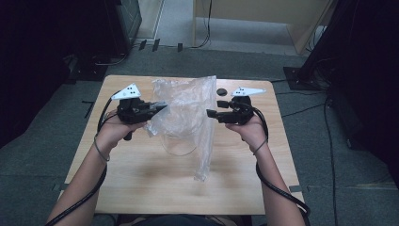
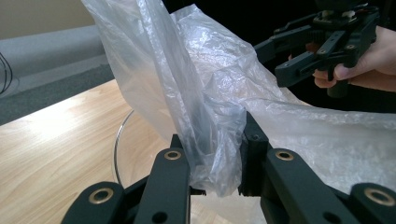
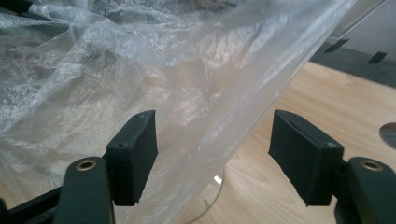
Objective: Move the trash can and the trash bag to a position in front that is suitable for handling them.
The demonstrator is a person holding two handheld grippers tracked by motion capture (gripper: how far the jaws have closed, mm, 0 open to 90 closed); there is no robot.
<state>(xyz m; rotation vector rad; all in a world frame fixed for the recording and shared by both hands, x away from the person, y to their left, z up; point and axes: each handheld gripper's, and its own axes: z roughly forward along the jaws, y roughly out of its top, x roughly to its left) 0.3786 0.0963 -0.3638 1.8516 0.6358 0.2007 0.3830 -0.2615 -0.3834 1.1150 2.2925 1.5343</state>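
Wooden table [image 1: 141, 179], light grain, standing on grey carpet; dark equipment and cables at both sides of the room, a pale wall panel at the far end.

Left gripper [image 2: 217, 161]: jaws clamped on a bunched fold of the clear plastic bag [image 2: 205, 93]. In the left gripper view the film is pinched between the two black pads, with a crumpled tuft hanging just below them. In the high view this gripper [image 1: 162, 106] points toward the table's middle and grips the bag's left edge, holding it up off the surface.

Right gripper [image 3: 212, 154]: jaws apart. In the right gripper view the pads stand wide with the bag's film [image 3: 140, 84] passing in front of and between them; neither pad presses on it. In the high view this gripper [image 1: 210, 113] sits at the bag's right side, tips just at the film.

Bag [image 1: 186, 113]: over the middle of the table, raised and spread between the two grippers, one long tail drooping down to the tabletop toward the person's side.

Beneath the bag: a clear round container [image 1: 179, 143] standing on the table, its rim [image 2: 122, 140] visible through and beside the film.

Small dark round object [image 1: 221, 91] on the table beyond the right gripper, apart from the bag.
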